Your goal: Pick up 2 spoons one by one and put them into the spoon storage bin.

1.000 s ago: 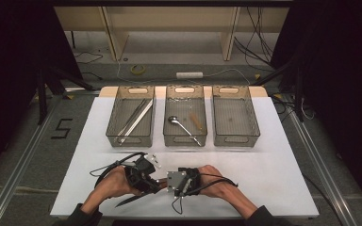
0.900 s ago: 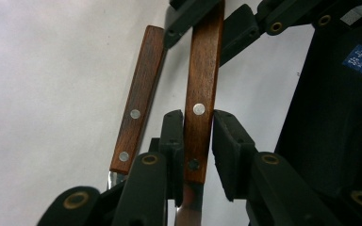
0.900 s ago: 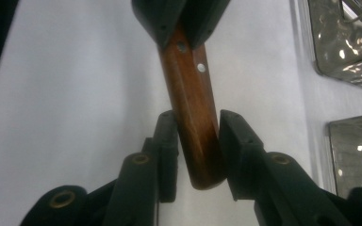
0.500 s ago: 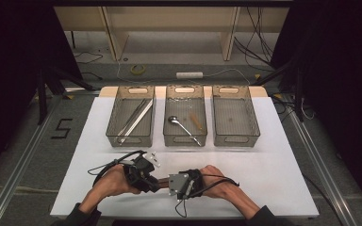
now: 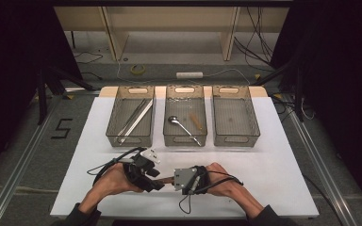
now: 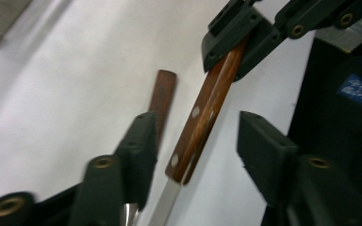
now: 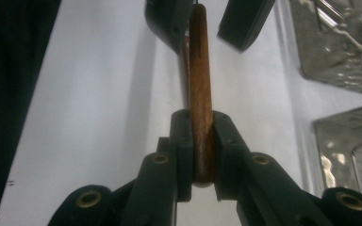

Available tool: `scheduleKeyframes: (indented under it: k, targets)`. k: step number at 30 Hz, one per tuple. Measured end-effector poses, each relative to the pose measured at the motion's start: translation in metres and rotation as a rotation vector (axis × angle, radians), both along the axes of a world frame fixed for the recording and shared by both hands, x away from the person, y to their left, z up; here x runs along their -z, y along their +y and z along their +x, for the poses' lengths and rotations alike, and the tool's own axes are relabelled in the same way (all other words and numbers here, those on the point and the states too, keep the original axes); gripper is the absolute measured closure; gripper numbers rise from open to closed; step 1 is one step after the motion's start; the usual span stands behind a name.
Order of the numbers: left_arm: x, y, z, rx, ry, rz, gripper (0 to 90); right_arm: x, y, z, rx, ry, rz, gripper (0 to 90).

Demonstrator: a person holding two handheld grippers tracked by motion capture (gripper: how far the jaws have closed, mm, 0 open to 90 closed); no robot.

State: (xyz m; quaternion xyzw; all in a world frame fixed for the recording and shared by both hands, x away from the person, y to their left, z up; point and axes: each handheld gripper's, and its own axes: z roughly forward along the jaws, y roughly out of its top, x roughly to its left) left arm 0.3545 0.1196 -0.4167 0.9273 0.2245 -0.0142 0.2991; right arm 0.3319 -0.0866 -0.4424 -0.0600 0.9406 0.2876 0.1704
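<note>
at table front | right gripper (image 7: 195, 141) clamps wooden-handled steel knife (image 6: 202, 113) | left gripper (image 6: 193, 141) jaws just opening, handle between | risk: thin end-grip, knife droops

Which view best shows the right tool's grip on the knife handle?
The right gripper view: the right tool pinches the wooden handle squarely. The left gripper view shows that grip farther off, the left tool open around the handle. The high view shows it tiny.

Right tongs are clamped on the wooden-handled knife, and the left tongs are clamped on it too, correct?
Not quite. The right tongs are clamped on the wooden-handled knife, but the left tongs have just been opening: the left gripper view shows gaps between their pads and the handle.
</note>
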Motion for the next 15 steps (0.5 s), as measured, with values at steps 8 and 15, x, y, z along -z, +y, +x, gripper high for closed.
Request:
scheduleKeyframes:
  k: [8,15]
  targets:
    - [-0.021,0.014,-0.001,-0.064,-0.054,-0.089,35.1,-0.005,-0.013,0.009,0.053,0.003,0.037,81.4]
    - [-0.021,0.017,-0.002,-0.129,-0.097,-0.120,27.7,-0.010,-0.027,0.020,0.143,0.004,0.054,81.3]
